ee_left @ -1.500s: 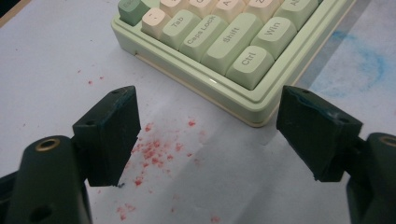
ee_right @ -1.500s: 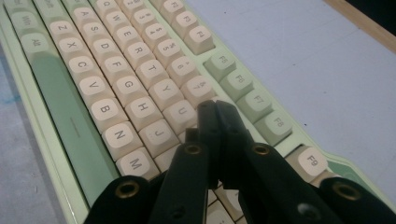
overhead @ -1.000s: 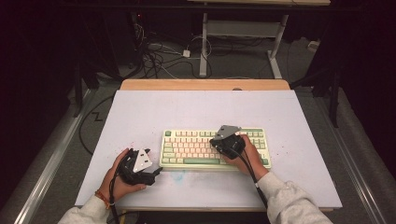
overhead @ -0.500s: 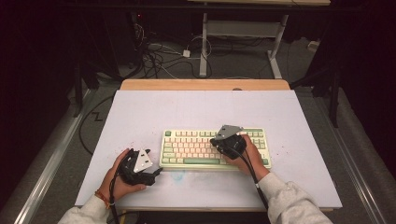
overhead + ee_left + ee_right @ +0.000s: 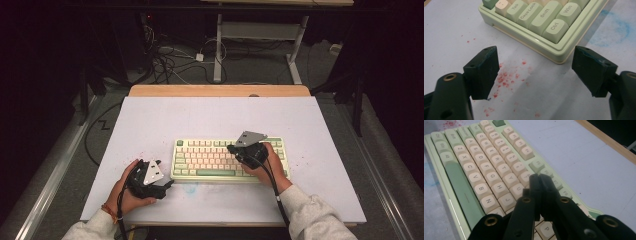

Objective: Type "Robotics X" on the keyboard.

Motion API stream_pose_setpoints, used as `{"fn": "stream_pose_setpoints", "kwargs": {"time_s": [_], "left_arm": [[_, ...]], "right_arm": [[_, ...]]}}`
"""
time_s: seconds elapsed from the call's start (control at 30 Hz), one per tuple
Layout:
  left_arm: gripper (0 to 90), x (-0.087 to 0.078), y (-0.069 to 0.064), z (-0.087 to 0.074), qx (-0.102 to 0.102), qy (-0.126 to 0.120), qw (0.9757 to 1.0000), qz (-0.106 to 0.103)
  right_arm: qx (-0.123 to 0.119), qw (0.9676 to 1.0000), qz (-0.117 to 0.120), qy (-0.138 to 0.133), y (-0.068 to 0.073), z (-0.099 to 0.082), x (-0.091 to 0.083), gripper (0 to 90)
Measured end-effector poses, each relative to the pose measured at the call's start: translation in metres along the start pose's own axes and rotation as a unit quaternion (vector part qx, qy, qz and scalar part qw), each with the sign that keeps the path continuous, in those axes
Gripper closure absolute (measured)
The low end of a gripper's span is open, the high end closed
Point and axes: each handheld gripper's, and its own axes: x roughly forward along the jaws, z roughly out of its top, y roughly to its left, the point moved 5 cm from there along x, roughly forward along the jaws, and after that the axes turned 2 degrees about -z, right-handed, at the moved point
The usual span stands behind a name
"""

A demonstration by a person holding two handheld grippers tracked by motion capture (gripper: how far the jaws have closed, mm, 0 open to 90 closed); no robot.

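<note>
Pale green keyboard with cream keycaps (image 5: 227, 159) lying near the front edge of the white-topped table (image 5: 200, 115). Right gripper (image 5: 539, 178), jaws pressed together, hovering over its upper key rows; left gripper (image 5: 535, 72), jaws spread wide, resting beside its Ctrl corner.

Pale green keyboard (image 5: 227, 159) showing cream and green keys. White table (image 5: 200, 120) beside the keyboard showing red specks (image 5: 505, 78) and a blue smudge (image 5: 616, 30).
</note>
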Motion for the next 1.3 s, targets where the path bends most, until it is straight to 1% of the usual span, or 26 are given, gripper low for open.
{"fn": "stream_pose_setpoints", "kwargs": {"time_s": [0.13, 0.17, 0.3, 0.53, 0.6, 0.63, 0.7, 0.77, 0.93, 1.07, 1.1, 1.2, 1.3], "left_arm": [[20.8, 0.0, 0.0, 0.0, 0.001, 0.002, 1.0, -0.001], [20.8, 0.0, -0.001, -0.001, -0.001, 0.004, 1.0, -0.004], [21.0, 0.0, -0.001, -0.001, -0.001, 0.004, 1.0, -0.004], [21.0, 0.0, -0.001, -0.001, 0.0, 0.006, 1.0, -0.004], [21.0, 0.001, -0.001, -0.001, -0.002, 0.005, 1.0, -0.005], [21.0, 0.001, -0.001, -0.001, -0.001, 0.005, 1.0, -0.004], [21.0, 0.001, -0.001, -0.001, -0.001, 0.005, 1.0, -0.004], [21.0, 0.001, -0.001, -0.001, -0.002, 0.005, 1.0, -0.005], [21.0, 0.001, -0.002, -0.001, -0.003, 0.005, 1.0, -0.006], [21.0, 0.001, -0.002, -0.001, -0.003, 0.006, 1.0, -0.006], [21.0, 0.001, -0.002, -0.001, -0.003, 0.006, 1.0, -0.006], [21.0, 0.0, -0.001, -0.001, -0.001, 0.008, 1.0, -0.006], [21.0, 0.0, -0.001, -0.001, -0.001, 0.007, 1.0, -0.005]], "right_arm": [[0.0, 1.0, -0.002, -0.005, -0.001, 0.001, -0.003, 87.3], [0.0, 1.0, -0.002, -0.006, -0.002, 0.001, -0.004, 87.3], [0.004, 0.9999, -0.007, -0.011, -0.003, 0.002, -0.007, 85.1], [0.006, 0.9995, -0.016, -0.026, -0.007, 0.004, -0.016, 78.7], [0.009, 0.9993, -0.019, -0.03, -0.007, 0.004, -0.019, 75.0], [0.006, 0.9993, -0.019, -0.032, -0.007, 0.005, -0.02, 73.7], [0.006, 0.9992, -0.024, -0.032, -0.007, 0.005, -0.022, 68.2], [0.008, 0.9989, -0.026, -0.038, -0.009, 0.005, -0.025, 64.1], [0.016, 0.9975, -0.042, -0.056, -0.013, 0.006, -0.031, 46.9], [0.02, 0.9961, -0.051, -0.069, -0.016, 0.006, -0.036, 36.0], [0.022, 0.9957, -0.055, -0.071, -0.016, 0.006, -0.037, 32.1], [0.023, 0.9948, -0.067, -0.074, -0.018, 0.006, -0.039, 26.8], [0.024, 0.9938, -0.077, -0.076, -0.02, 0.005, -0.043, 24.7]]}}
